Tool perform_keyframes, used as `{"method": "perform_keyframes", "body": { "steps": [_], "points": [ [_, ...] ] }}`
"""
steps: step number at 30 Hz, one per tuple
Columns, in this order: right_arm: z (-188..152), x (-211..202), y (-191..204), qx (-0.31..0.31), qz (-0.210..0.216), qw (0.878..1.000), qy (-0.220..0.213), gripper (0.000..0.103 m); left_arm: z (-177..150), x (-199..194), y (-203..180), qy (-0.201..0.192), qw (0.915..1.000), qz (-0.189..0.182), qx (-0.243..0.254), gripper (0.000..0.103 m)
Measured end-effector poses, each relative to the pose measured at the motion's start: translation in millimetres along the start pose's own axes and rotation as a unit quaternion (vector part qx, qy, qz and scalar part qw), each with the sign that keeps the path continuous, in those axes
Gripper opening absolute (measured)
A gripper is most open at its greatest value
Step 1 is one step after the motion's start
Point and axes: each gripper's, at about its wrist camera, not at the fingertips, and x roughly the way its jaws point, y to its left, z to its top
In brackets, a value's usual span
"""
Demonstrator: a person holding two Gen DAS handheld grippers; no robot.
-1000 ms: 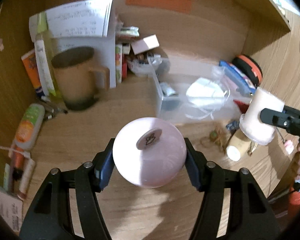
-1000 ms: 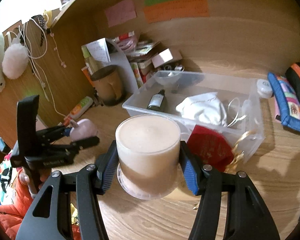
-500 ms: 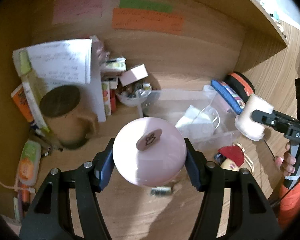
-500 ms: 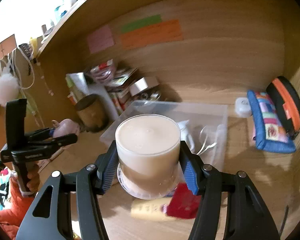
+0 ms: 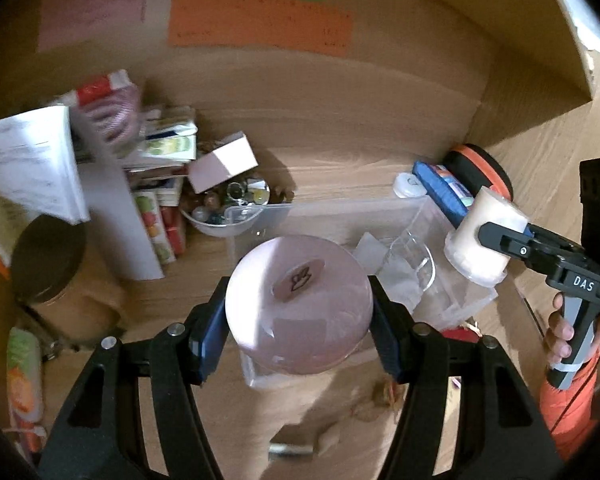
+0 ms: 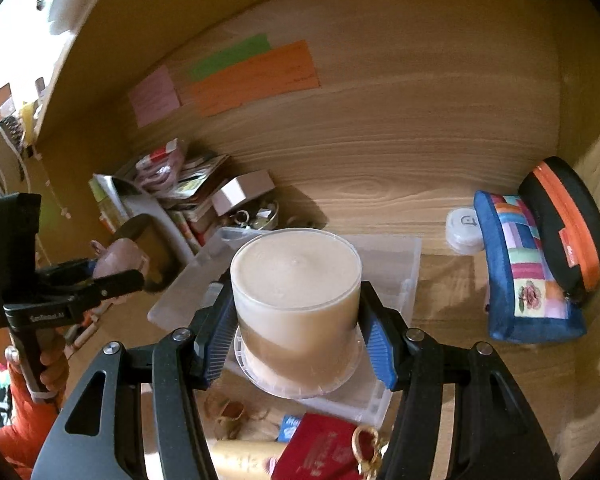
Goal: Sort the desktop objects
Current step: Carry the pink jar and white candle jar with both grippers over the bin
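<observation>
A pink ball (image 5: 298, 304) sits clamped in the left tongs (image 5: 298, 312), held above a clear bin (image 5: 380, 216) on the wooden worktop (image 5: 340, 168). The right tongs (image 6: 296, 330) clamp a cream jar (image 6: 296, 292) over the same bin, beside a patchwork pouch (image 6: 520, 272).

left gripper (image 5: 298, 306) + pink ball (image 5: 298, 304): now over clear bin (image 5: 340, 212) | cream jar (image 6: 296, 292): likewise, apparently
</observation>
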Motion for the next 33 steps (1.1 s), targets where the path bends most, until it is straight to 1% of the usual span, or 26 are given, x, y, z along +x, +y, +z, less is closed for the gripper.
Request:
{"method": "perform_keyframes", "body": {
  "steps": [7, 11, 16, 20, 22, 26, 29, 30, 33],
  "points": [
    [10.0, 31.4, -9.8, 0.006, -0.006, 1.000, 0.021, 0.054, 16.5, 40.1, -10.5, 0.027, 0.9995, -0.005, 0.013, 0.062],
    [8.9, 52.2, -10.8, -0.003, -0.024, 0.999, 0.039, 0.054, 20.2, 60.6, -12.4, 0.044, 0.9989, -0.005, 0.017, 0.062],
    [3.0, 68.0, -12.0, -0.013, -0.036, 0.998, 0.055, 0.054, 21.1, 84.0, -16.9, 0.055, 0.9981, 0.014, 0.026, 0.062],
    [-2.5, 77.3, -9.9, -0.022, -0.048, 0.996, 0.066, 0.054, 20.0, 95.0, -17.5, 0.062, 0.9976, 0.014, 0.026, 0.062],
    [-4.5, 79.4, -9.1, -0.026, -0.048, 0.996, 0.071, 0.054, 18.5, 98.3, -21.9, 0.064, 0.9969, 0.025, 0.037, 0.062],
    [-8.0, 80.0, -6.3, -0.036, -0.053, 0.995, 0.072, 0.054, 16.3, 104.1, -27.4, 0.070, 0.9957, 0.038, 0.048, 0.062],
    [-9.1, 81.0, -5.1, -0.038, -0.055, 0.995, 0.073, 0.055, 13.4, 111.0, -30.1, 0.081, 0.9942, 0.043, 0.055, 0.063],
    [-9.5, 81.5, -4.7, -0.039, -0.055, 0.995, 0.074, 0.055, 13.2, 111.3, -30.3, 0.079, 0.9942, 0.046, 0.056, 0.063],
    [-10.8, 82.0, -1.7, -0.051, -0.060, 0.994, 0.074, 0.055, 13.1, 110.0, -28.9, 0.082, 0.9944, 0.043, 0.052, 0.063]
  ]
}}
